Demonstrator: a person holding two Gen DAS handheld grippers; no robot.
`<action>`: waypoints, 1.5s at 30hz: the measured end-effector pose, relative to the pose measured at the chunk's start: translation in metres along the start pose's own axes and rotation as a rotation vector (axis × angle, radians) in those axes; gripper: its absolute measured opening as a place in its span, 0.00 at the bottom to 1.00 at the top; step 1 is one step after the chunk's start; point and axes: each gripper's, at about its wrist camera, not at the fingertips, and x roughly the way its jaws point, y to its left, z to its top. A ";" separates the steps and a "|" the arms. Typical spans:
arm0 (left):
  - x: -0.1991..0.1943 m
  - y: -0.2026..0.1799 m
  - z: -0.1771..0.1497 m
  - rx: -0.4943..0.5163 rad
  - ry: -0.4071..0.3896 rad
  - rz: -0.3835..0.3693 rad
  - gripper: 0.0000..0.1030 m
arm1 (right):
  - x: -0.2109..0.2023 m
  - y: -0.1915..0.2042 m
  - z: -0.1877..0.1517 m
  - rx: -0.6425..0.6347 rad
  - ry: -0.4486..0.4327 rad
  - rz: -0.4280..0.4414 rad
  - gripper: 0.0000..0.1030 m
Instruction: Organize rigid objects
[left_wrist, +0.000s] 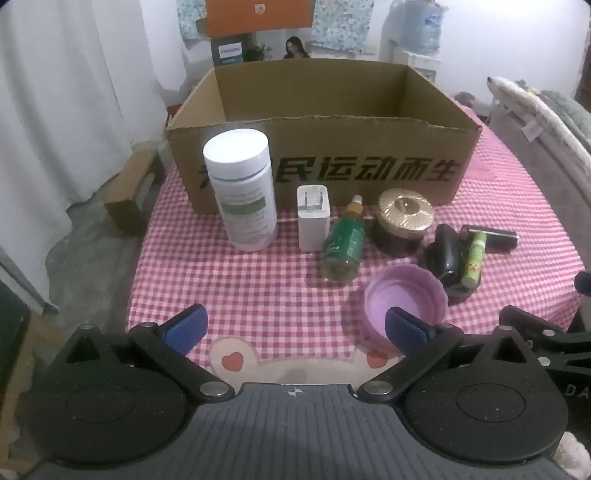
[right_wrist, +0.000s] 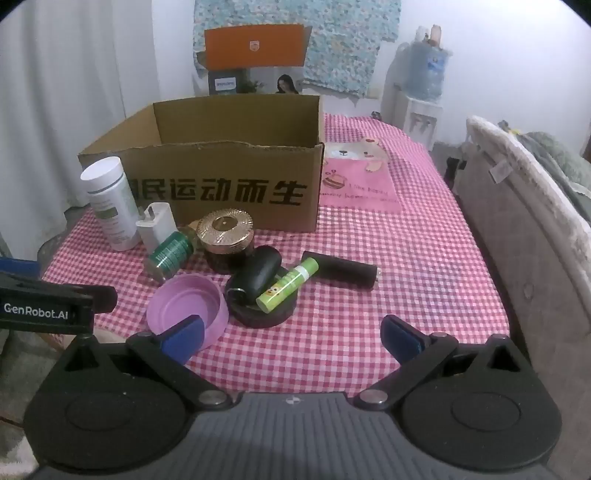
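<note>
An open cardboard box (left_wrist: 325, 170) (right_wrist: 221, 184) stands at the back of the pink checked table. In front of it: a white bottle (left_wrist: 242, 188) (right_wrist: 109, 206), a white charger (left_wrist: 313, 218) (right_wrist: 157, 225), a green dropper bottle (left_wrist: 345, 240) (right_wrist: 171, 253) lying down, a gold-lidded jar (left_wrist: 404, 221) (right_wrist: 225, 236), a black case (left_wrist: 447, 254) (right_wrist: 258, 275), a green tube (left_wrist: 474, 264) (right_wrist: 286, 284), a black cylinder (left_wrist: 489, 238) (right_wrist: 340, 269) and a purple lid (left_wrist: 404, 299) (right_wrist: 186, 308). My left gripper (left_wrist: 295, 328) and right gripper (right_wrist: 291, 338) are open and empty, near the table's front.
A black round lid (right_wrist: 262, 312) lies under the case and tube. A padded headboard (right_wrist: 524, 240) runs along the right. A small cardboard box (left_wrist: 135, 192) sits on the floor at left. A water dispenser (right_wrist: 424, 92) stands at the back right.
</note>
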 end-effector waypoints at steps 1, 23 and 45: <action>-0.001 0.000 0.000 0.001 -0.004 0.001 1.00 | 0.000 0.000 0.000 -0.003 -0.002 0.000 1.00; 0.003 0.003 0.001 -0.014 0.024 0.030 1.00 | -0.001 -0.003 0.002 0.000 -0.016 0.024 1.00; 0.007 0.006 0.001 -0.028 0.037 0.044 1.00 | 0.002 -0.001 0.003 -0.007 -0.008 0.051 1.00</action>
